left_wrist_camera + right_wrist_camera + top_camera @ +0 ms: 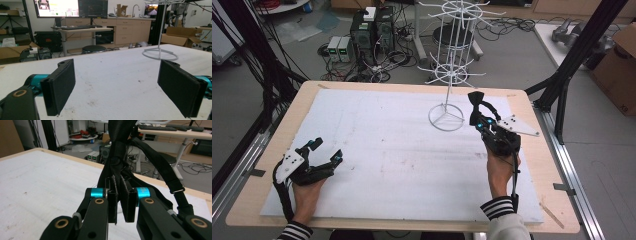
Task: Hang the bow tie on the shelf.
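Note:
A black bow tie with a long strap (475, 97) hangs up from my right gripper (476, 116), which is shut on it near the table's far right. In the right gripper view the pads pinch the black fabric (117, 150), and a strap loop (170, 175) trails off to the right of the right gripper (119, 183). A white wire display rack (446, 118) stands just left of this gripper, its ring base on the white sheet. My left gripper (326, 150) rests low at the front left, jaws wide apart. Nothing sits between the jaws of the left gripper (117, 63).
A white sheet (387, 155) covers the wooden table (542, 165). In the left gripper view the rack's ring base (150, 55) lies ahead to the right. Black frame posts (572, 60) rise at the far right; computers and cables (367, 35) sit on the floor beyond the table.

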### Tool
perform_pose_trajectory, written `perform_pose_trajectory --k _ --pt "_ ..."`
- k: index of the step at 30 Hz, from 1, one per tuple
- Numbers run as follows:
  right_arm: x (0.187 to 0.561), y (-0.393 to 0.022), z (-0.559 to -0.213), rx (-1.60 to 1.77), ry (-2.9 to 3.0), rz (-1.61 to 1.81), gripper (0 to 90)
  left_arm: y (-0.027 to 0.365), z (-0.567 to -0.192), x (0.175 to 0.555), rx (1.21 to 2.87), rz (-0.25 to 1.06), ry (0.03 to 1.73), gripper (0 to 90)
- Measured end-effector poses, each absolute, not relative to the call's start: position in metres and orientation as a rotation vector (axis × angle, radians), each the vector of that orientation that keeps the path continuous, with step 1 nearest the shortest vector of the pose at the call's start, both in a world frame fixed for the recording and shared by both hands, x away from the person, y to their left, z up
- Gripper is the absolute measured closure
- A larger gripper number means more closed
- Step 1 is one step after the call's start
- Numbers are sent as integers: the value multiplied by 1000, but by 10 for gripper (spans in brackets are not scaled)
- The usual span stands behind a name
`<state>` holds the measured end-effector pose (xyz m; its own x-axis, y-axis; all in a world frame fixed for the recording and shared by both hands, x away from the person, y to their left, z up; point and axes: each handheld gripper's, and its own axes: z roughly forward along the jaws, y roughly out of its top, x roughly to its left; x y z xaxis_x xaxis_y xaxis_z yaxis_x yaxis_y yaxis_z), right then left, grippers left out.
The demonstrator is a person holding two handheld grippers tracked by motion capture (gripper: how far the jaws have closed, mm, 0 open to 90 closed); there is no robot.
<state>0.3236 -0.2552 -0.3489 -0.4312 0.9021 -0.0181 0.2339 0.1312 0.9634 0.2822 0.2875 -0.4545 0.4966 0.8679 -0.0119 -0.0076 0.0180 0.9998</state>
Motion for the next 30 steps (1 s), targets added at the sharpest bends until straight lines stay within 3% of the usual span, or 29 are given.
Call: perform_pose_trajectory --k 30 --pt "352 -251 -320 1085 1677 1393 848 288 -455 282 1387 811 824 151"
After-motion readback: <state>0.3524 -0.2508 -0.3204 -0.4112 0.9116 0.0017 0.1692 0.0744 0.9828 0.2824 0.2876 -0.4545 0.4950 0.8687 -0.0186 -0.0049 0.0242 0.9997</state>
